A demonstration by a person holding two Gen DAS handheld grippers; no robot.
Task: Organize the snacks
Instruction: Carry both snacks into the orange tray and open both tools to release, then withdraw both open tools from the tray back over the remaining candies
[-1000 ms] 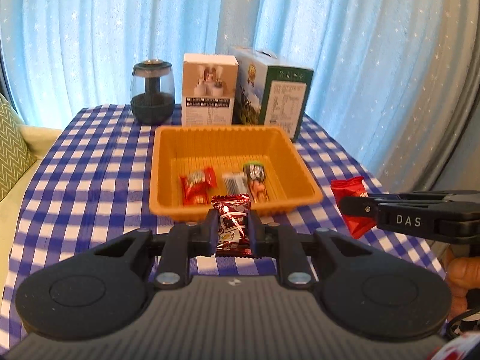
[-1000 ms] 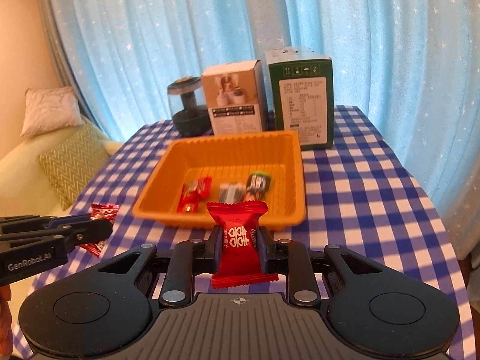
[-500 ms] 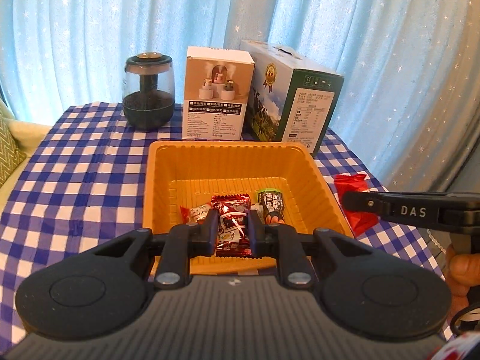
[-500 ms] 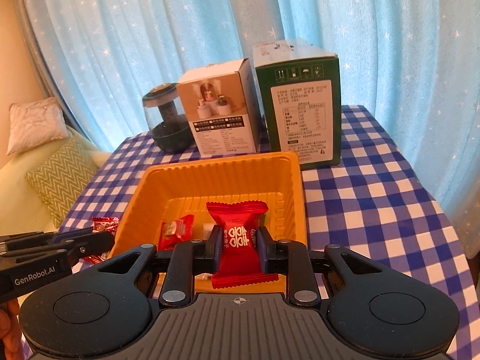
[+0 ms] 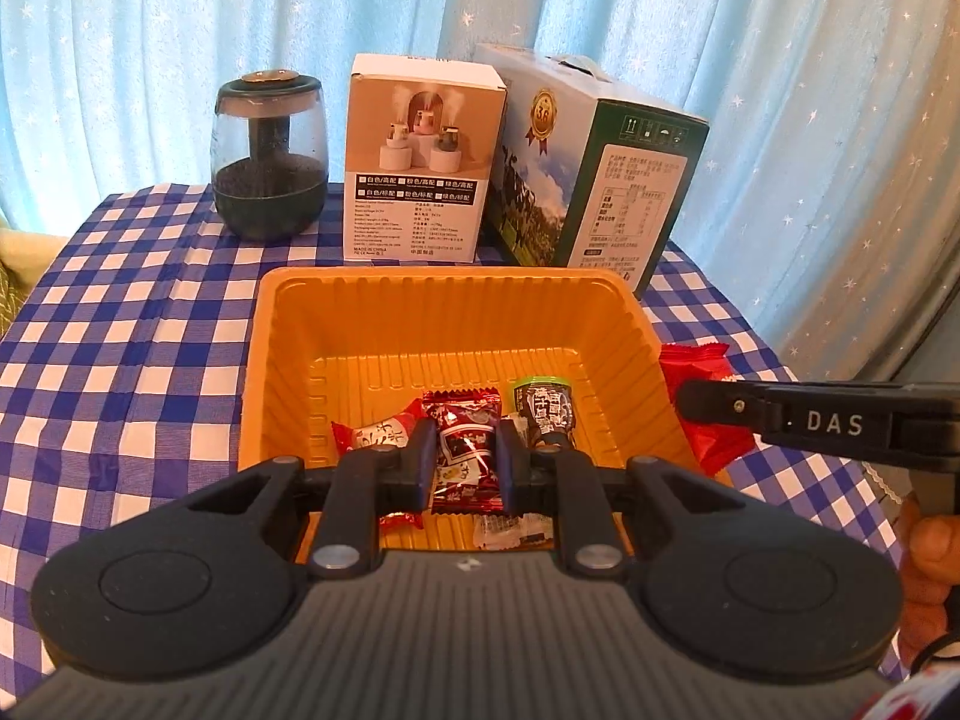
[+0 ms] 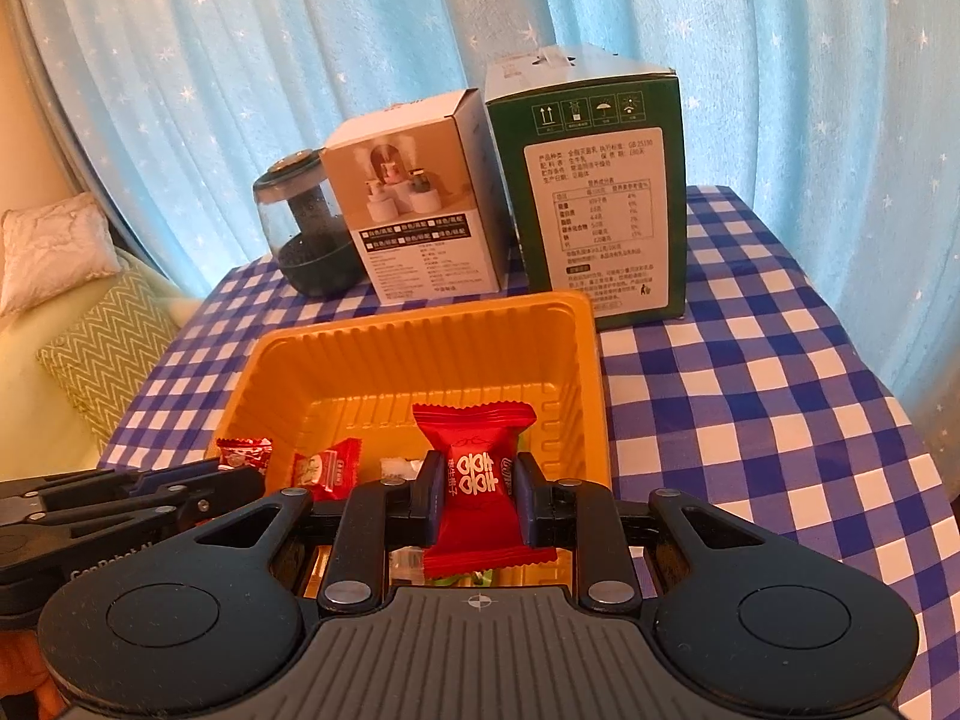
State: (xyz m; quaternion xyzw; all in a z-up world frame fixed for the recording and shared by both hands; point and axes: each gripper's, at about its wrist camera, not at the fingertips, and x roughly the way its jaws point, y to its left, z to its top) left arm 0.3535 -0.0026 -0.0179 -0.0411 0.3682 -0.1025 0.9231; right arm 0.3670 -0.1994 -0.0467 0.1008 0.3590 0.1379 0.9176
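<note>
An orange plastic tray (image 5: 300, 324) (image 6: 420, 354) sits on the blue-checked tablecloth. My left gripper (image 5: 465, 456) is shut on a dark red snack packet (image 5: 462, 450) and hangs over the tray's near part. My right gripper (image 6: 474, 492) is shut on a bright red candy packet (image 6: 477, 480), also above the tray's near edge. Inside the tray lie a red-and-white candy (image 5: 378, 432) (image 6: 327, 468), a green-topped dark packet (image 5: 543, 411) and a clear wrapper (image 5: 510, 531). In the left wrist view the right gripper's arm (image 5: 810, 423) reaches in from the right with its red packet (image 5: 696, 360).
Behind the tray stand a dark glass jar (image 5: 270, 156), a white product box (image 5: 420, 162) and a green-and-white carton (image 5: 594, 174). Blue star-patterned curtains close off the back. A sofa with cushions (image 6: 102, 348) lies left of the table. The tablecloth (image 6: 750, 396) right of the tray holds nothing.
Both grippers moved forward toward the tray with their packets; they were short of its near edge and now hang over its inside. The boxes and jar look nearer.
</note>
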